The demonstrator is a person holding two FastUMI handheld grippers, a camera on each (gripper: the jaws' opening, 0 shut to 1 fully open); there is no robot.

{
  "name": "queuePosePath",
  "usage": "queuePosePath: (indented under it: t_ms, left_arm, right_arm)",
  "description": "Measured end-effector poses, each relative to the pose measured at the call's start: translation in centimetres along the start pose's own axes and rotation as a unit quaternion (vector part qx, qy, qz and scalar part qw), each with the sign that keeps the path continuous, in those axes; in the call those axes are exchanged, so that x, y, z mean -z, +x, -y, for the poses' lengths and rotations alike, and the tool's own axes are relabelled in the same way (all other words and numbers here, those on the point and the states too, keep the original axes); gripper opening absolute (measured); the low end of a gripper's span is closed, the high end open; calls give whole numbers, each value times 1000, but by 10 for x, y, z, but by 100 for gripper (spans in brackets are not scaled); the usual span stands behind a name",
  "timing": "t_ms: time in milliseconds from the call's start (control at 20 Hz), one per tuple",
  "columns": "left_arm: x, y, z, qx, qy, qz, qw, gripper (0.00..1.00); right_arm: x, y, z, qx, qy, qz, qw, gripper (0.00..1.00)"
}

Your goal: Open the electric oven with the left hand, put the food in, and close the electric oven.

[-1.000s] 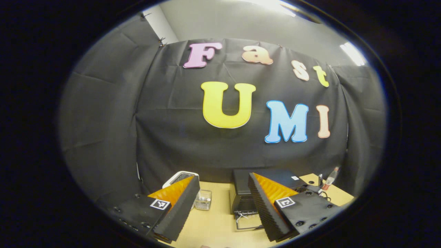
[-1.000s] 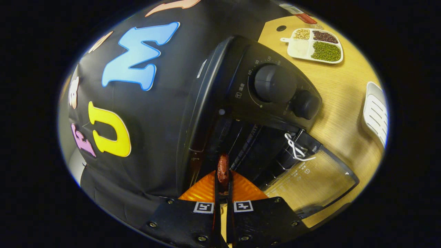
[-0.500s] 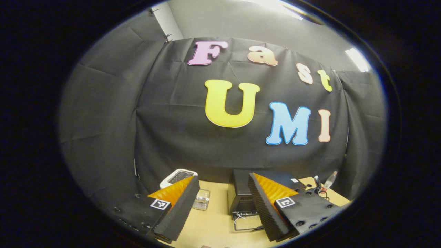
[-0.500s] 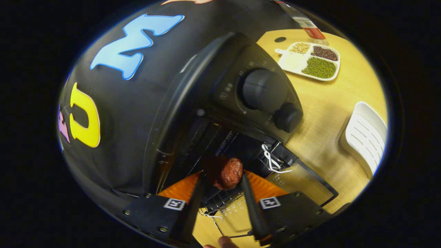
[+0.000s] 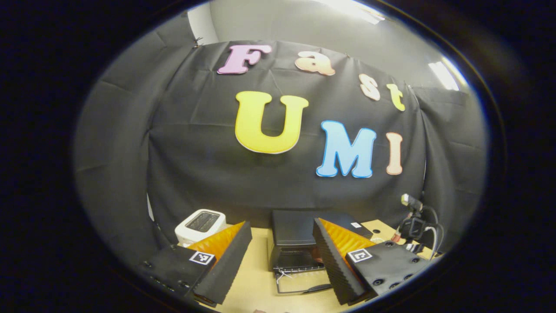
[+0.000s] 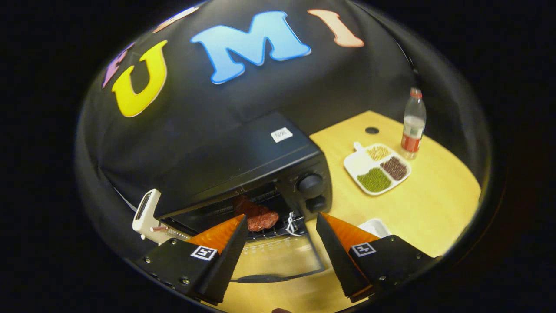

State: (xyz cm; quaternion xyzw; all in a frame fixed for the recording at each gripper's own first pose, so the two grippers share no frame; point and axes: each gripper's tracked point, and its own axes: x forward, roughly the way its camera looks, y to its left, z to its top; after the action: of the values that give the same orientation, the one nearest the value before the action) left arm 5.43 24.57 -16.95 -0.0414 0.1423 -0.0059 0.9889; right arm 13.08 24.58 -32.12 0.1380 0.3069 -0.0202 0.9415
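Observation:
The black electric oven (image 6: 256,161) stands on the wooden table with its glass door (image 6: 278,258) folded down flat. A reddish-brown piece of food (image 6: 260,220) lies on the rack inside. My right gripper (image 6: 280,250) is open and empty, a little in front of the door. In the left gripper view the oven (image 5: 295,228) sits farther off with its door (image 5: 299,284) down. My left gripper (image 5: 281,261) is open with nothing between its fingers, held back from the oven.
A white toaster (image 5: 200,222) stands left of the oven. A white divided dish of beans (image 6: 377,168) and a bottle (image 6: 412,124) sit to the right, a white tray (image 6: 373,227) nearer. The other gripper's device (image 5: 412,224) shows at the right.
My right gripper opened, let go of the food on the oven rack, then pulled back and levelled out. The left gripper's view shifted slightly to the right.

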Motion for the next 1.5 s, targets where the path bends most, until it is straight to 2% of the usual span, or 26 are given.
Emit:
queuePosePath:
  t_ms: [150,200,300,550,700,950,1000,1050,1150,1200,1250,1350,1450,1500]
  left_arm:
    - [8,11,26,17,-3,-9,1000,91]
    - [9,13,34,20,1,-10,1000,100]
    - [9,19,52,27,11,-6,1000,100]
    - [-1,22,95,30,24,9,999,100]
    - [12,29,116,25,29,-1,999,94]
    - [45,35,145,19,22,-43,999,91]
    - [57,36,146,16,24,-58,998,95]
    - [70,34,150,11,25,-76,997,99]
    - [94,32,149,3,22,-110,994,99]
    - [105,31,150,0,21,-124,992,95]
    - [117,31,150,-2,25,-138,990,100]
    - [140,28,148,-8,37,-165,986,92]
    - [163,28,149,-7,43,-193,980,92]
    - [175,27,149,-8,39,-209,977,96]
  right_arm:
    - [-37,-50,6,-9,-87,73,994,96]
    - [-51,-68,7,-14,-110,99,989,96]
    - [-79,-99,7,-17,-143,147,979,96]
    - [-159,-170,12,-25,-144,251,957,96]
    - [-189,-188,21,-35,-142,293,945,96]
    - [-209,-201,39,-44,-143,298,943,96]
    - [-212,-203,42,-48,-138,296,944,100]
    - [-211,-202,48,-50,-133,292,946,96]
    - [-215,-204,59,-50,-125,288,948,96]
    - [-219,-204,64,-48,-121,291,948,96]
    - [-222,-204,68,-46,-120,292,948,96]
    - [-222,-202,80,-39,-121,288,949,96]
    - [-222,-201,88,-35,-118,282,951,96]
    - [-221,-201,91,-36,-116,279,953,96]
